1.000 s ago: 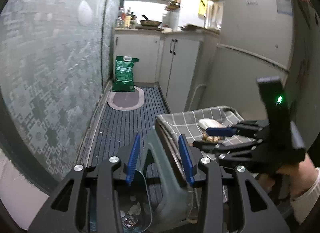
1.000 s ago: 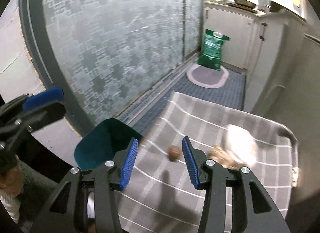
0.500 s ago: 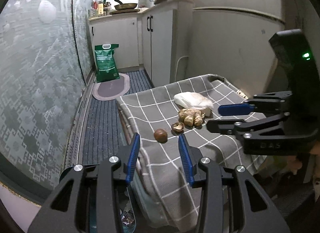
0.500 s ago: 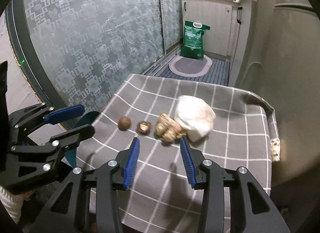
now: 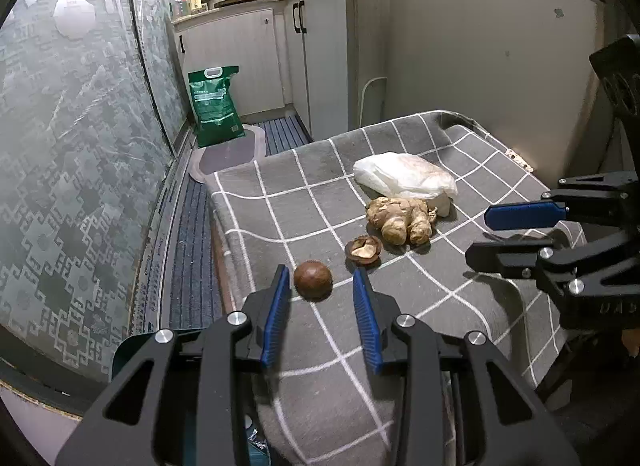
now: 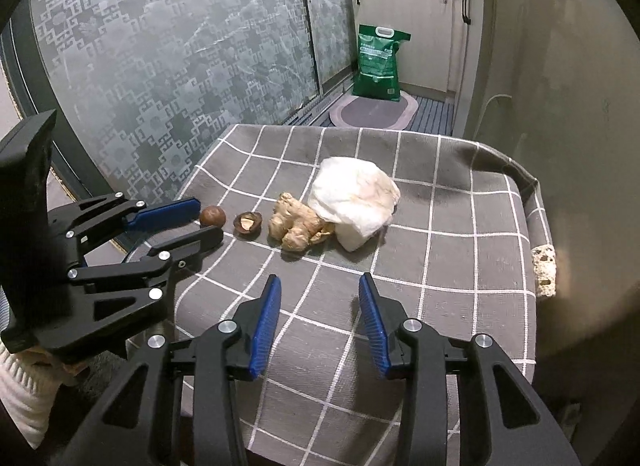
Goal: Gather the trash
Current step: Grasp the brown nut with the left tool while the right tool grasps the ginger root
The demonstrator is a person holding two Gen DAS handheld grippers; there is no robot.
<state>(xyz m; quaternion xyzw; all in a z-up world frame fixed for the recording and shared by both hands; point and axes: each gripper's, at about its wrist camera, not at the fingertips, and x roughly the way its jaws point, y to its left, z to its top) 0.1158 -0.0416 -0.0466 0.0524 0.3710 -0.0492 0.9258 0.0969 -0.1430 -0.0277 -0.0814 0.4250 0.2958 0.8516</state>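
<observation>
On a grey checked cloth (image 5: 400, 306) lie a round brown nut (image 5: 313, 280), a cracked nut shell (image 5: 363, 248), a piece of ginger (image 5: 400, 219) and a crumpled white tissue (image 5: 404, 179). My left gripper (image 5: 320, 294) is open, its blue pads on either side of the nut, just short of it. My right gripper (image 6: 318, 300) is open and empty, low over the cloth in front of the ginger (image 6: 294, 225). The nut (image 6: 212, 216), shell (image 6: 247, 221) and tissue (image 6: 354, 195) also show in the right wrist view.
A teal bin (image 5: 128, 350) stands on the floor below the cloth's left edge. A patterned glass door (image 5: 72, 145) runs along the left. A green sack (image 5: 214, 105), white cabinets (image 5: 320, 45) and a fridge (image 5: 480, 45) stand behind.
Both grippers have risen from beside the bin and moved in over the cloth. The left gripper now frames the round nut; the right has come closer to the ginger.
</observation>
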